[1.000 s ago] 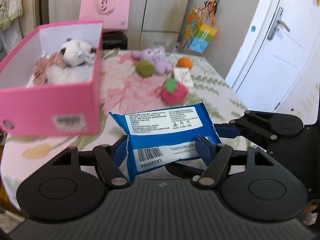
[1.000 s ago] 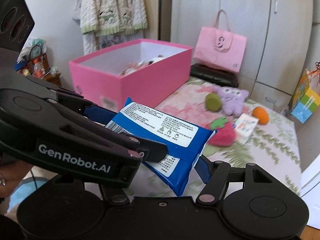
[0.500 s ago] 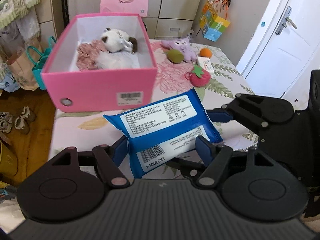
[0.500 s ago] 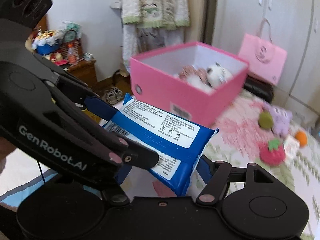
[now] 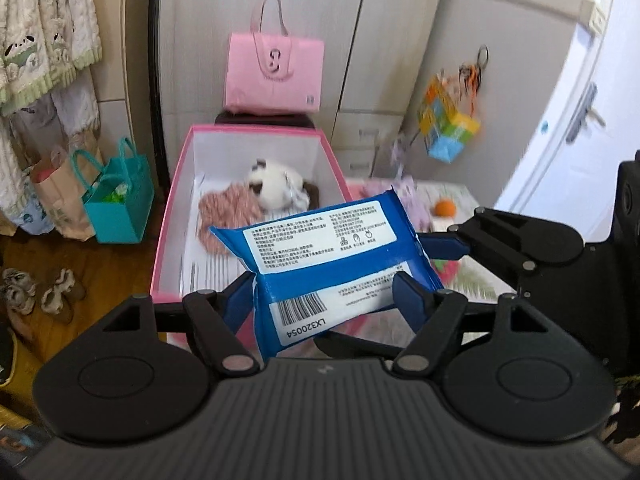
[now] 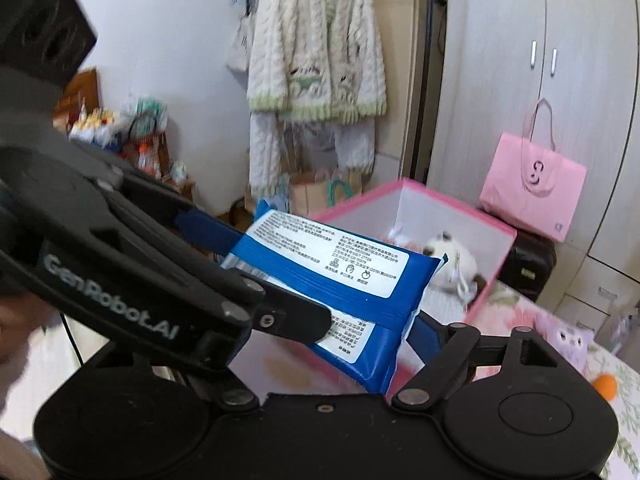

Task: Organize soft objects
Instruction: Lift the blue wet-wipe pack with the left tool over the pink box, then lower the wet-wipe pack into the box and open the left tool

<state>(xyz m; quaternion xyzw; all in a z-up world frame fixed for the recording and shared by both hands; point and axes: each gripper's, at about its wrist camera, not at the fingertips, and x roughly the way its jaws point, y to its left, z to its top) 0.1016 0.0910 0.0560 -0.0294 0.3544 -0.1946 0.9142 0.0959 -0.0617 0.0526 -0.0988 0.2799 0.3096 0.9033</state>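
A blue wet-wipes pack (image 5: 332,264) is held in the air by both grippers at once. My left gripper (image 5: 324,296) is shut on its near end. My right gripper (image 6: 340,320) is shut on the same pack (image 6: 340,272), and its fingers (image 5: 440,246) reach in from the right in the left wrist view. The pack hangs over the near end of the open pink box (image 5: 164,240), which holds a white-and-brown plush (image 5: 276,188) and a pink knitted piece (image 5: 228,212). The box also shows in the right wrist view (image 6: 496,256).
The box stands on a floral-covered table (image 6: 624,384) with a purple plush owl (image 6: 568,340) and an orange ball (image 5: 445,209). A pink tote bag (image 5: 274,72) stands behind the box. A teal bag (image 5: 120,200) and shoes (image 5: 36,292) are on the floor at left.
Both grippers have carried the wipes pack up and forward, from in front of the box to above its near end. The box interior now lies directly below the pack.
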